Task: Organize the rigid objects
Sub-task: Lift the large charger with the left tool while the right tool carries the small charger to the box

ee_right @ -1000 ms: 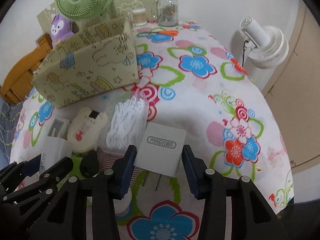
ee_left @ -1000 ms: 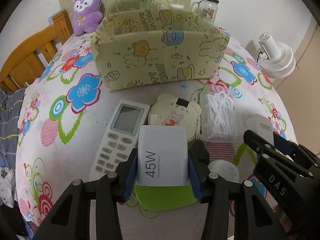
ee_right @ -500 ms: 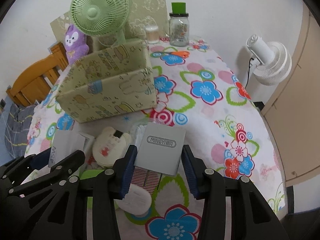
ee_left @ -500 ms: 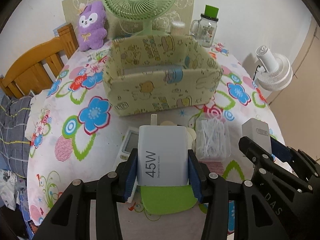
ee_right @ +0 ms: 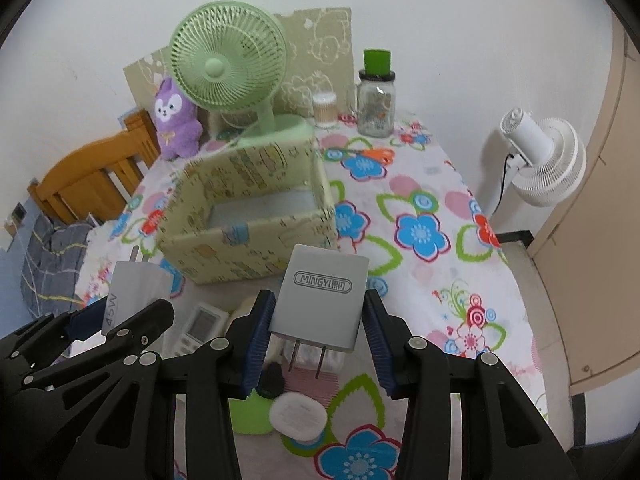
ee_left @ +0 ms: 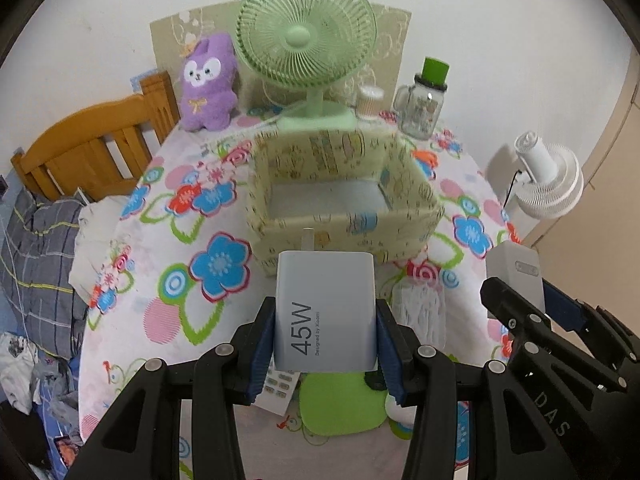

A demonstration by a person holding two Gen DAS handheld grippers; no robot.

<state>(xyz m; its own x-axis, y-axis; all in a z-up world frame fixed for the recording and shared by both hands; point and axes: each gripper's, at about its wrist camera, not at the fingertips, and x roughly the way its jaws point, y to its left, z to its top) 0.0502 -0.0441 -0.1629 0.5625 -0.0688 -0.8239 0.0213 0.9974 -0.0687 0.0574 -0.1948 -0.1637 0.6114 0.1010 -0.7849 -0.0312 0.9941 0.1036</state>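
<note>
My left gripper (ee_left: pixel 325 344) clamps the 45W charger (ee_left: pixel 325 312), my right gripper (ee_right: pixel 316 334) the MINGYI charger (ee_right: pixel 322 300) — both held above the flowered tablecloth (ee_right: pixel 420 240), nearer me than the open patterned box (ee_right: pixel 248 236). At the cloth's far edge — a green fan (ee_left: pixel 306 32), against the white wall.

White wall (ee_left: pixel 100 20), wooden bed frame (ee_left: pixel 88 152) left, white floor fan (ee_right: pixel 540 160) right, flowered tablecloth (ee_right: pixel 420 240).

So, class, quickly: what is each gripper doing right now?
Left gripper: closed on the 45W charger.
Right gripper: closed on the MINGYI charger, prongs pointing back toward the camera.
</note>
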